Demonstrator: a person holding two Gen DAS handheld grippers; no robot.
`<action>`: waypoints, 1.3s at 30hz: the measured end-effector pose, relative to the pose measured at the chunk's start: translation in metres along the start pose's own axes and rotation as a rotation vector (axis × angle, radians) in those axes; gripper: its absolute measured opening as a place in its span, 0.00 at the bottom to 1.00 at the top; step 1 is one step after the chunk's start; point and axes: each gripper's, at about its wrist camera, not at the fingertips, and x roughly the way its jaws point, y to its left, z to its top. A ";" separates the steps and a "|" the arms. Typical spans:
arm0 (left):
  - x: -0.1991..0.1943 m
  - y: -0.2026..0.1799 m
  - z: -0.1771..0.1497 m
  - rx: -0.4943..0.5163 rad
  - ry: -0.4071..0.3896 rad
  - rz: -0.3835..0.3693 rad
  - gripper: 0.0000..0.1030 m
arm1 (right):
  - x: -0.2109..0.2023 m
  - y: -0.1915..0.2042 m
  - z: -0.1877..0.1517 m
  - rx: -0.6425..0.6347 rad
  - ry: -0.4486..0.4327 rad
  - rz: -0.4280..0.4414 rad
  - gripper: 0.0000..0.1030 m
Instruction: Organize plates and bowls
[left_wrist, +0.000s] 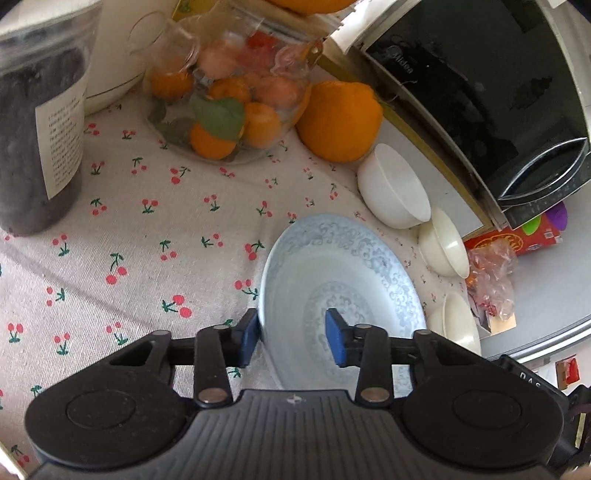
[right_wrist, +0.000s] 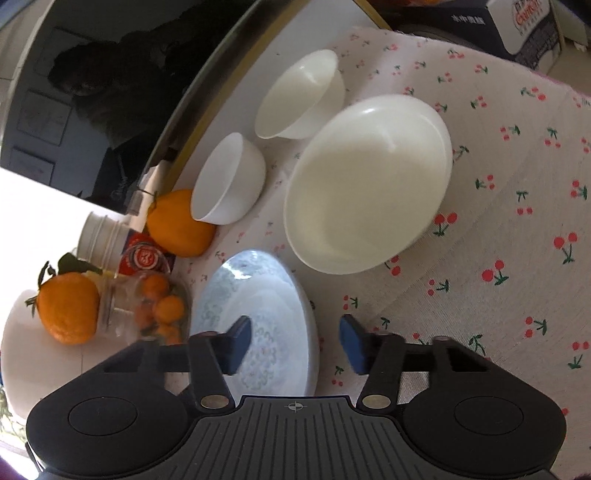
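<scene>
A pale blue patterned plate (left_wrist: 340, 280) lies on the cherry-print cloth (left_wrist: 147, 229). My left gripper (left_wrist: 292, 339) straddles its near-left rim: one blue pad is outside the rim and the other is over the plate's inside, with a gap left. My right gripper (right_wrist: 295, 343) straddles the same plate (right_wrist: 258, 295) at its right rim, its pads apart and not pressing. A large white bowl (right_wrist: 369, 184) stands just beyond the plate. A small white bowl (right_wrist: 229, 181) and a cream bowl (right_wrist: 299, 96) stand behind it, seen also as the white bowl (left_wrist: 393, 188) and cream bowl (left_wrist: 443, 243).
A glass jar of small oranges (left_wrist: 229, 96) and a big orange (left_wrist: 340, 122) stand behind the plate. A dark labelled jar (left_wrist: 37, 147) is at the far left. A black appliance (left_wrist: 480, 92) lines the back. Plastic snack packets (left_wrist: 491, 280) lie near the bowls.
</scene>
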 end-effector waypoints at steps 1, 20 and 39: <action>0.001 0.001 0.000 -0.003 -0.001 0.003 0.27 | 0.002 -0.001 0.000 0.005 0.001 -0.001 0.36; -0.014 -0.006 -0.002 0.076 0.018 0.021 0.10 | -0.006 0.011 -0.003 -0.108 -0.017 -0.069 0.12; -0.019 -0.020 -0.027 0.248 0.127 0.068 0.10 | -0.030 0.004 -0.014 -0.140 0.086 -0.153 0.12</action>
